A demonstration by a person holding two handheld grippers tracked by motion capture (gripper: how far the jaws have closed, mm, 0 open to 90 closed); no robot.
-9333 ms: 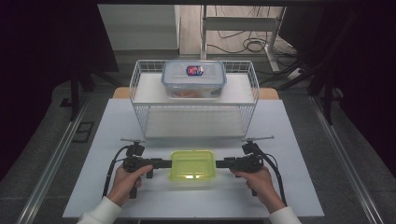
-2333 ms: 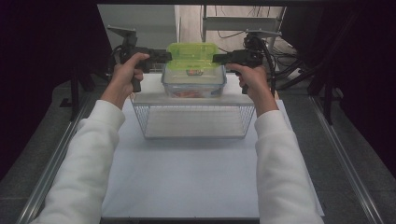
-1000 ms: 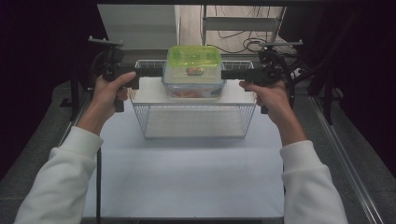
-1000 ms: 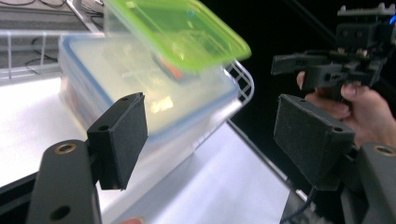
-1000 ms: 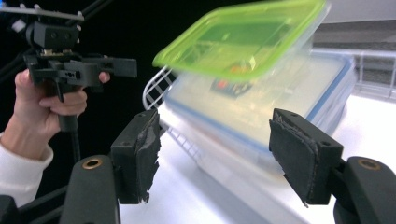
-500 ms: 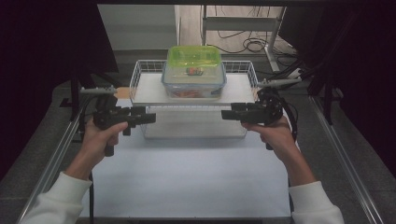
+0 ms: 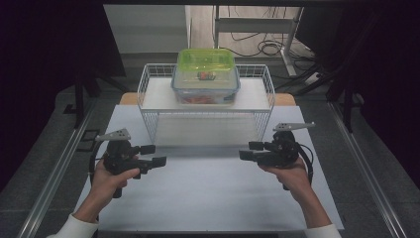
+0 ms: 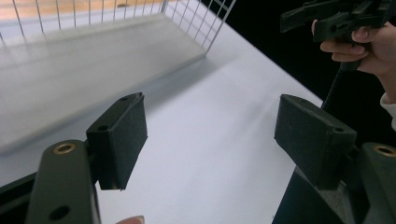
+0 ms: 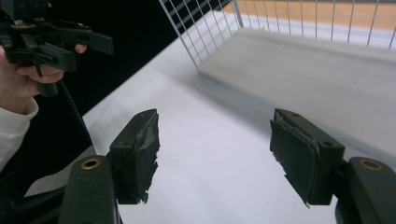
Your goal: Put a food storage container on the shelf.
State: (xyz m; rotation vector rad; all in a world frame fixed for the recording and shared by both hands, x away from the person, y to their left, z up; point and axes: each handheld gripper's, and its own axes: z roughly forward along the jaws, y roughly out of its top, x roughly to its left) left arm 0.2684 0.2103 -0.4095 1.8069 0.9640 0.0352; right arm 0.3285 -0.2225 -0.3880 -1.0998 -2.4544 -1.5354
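My left hand-held gripper (image 7: 154,155) and right hand-held gripper (image 7: 250,150) gape wide, empty; the food container's (image 7: 205,84) red label (image 7: 206,76) is unreadable.

White long sleeves on both arms. Each black plastic hand-held gripper (image 7: 159,155) (image 7: 246,150) has flat rectangular pads, brass-ringed screw holes, a grey triangular top plate and a black cable.

Glossy clear plastic boxes (image 7: 205,82), white wire rack (image 7: 148,101), matt table (image 7: 208,188)
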